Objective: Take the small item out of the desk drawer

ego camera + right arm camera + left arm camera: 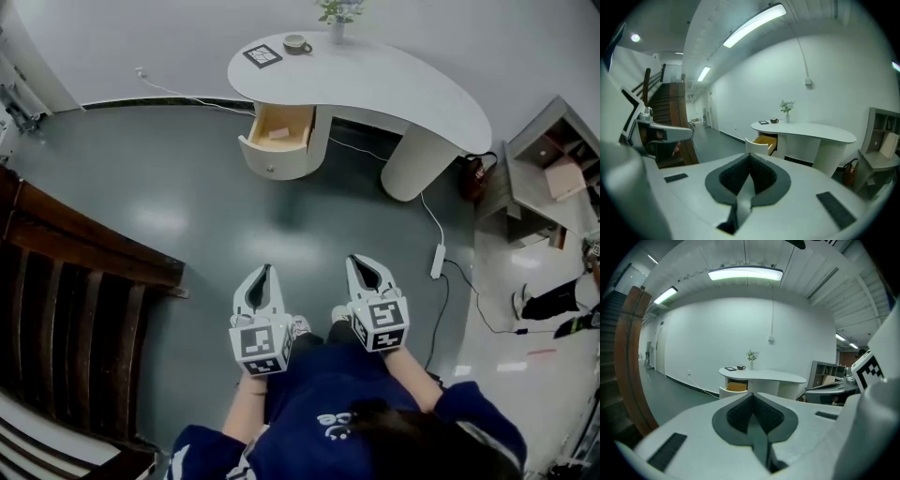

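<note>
The small item (278, 133) lies in the drawer (272, 159), which stands pulled out of the desk (394, 89). Opening looks done; the approach, the grab and the lift-out remain. My left gripper (263, 273) and right gripper (360, 263) are both closed and empty, well apart from the desk.

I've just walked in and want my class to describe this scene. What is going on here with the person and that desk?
A person stands on the open floor, well back from the white desk, holding the left gripper and the right gripper out in front. Both have their jaws closed with nothing between them. The desk's drawer is pulled open, and a small pale item lies inside it, not yet touched. A cup and a small plant sit on the desktop.
</note>
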Action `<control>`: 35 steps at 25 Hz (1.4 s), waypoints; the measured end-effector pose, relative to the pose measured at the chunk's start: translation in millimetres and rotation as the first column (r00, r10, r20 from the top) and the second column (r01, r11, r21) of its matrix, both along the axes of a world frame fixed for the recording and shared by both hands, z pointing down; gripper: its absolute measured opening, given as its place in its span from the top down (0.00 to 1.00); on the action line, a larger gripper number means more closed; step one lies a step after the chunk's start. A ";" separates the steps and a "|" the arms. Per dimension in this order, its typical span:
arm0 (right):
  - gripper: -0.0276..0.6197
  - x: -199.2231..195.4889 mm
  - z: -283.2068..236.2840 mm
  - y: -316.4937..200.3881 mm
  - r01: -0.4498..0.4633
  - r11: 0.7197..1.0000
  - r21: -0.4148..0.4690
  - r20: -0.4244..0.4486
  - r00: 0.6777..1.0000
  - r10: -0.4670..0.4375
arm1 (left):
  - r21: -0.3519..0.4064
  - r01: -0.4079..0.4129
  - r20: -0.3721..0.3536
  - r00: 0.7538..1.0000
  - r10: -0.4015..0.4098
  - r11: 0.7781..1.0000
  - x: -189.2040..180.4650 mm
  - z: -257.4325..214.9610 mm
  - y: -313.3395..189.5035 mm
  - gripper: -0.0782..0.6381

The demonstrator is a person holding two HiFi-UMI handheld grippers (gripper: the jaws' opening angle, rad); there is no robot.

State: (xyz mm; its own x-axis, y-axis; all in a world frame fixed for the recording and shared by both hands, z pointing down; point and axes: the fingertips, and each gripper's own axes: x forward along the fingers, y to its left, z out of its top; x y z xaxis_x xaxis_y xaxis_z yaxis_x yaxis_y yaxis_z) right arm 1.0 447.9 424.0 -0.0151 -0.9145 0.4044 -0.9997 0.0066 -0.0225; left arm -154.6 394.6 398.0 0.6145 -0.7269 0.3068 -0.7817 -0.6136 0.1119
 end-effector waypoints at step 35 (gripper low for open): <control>0.95 65.6 33.6 -192.4 0.187 0.981 -0.055 0.063 0.981 -0.184 | -0.030 0.107 0.048 0.993 -0.105 0.994 80.1 12.5 -153.9 0.88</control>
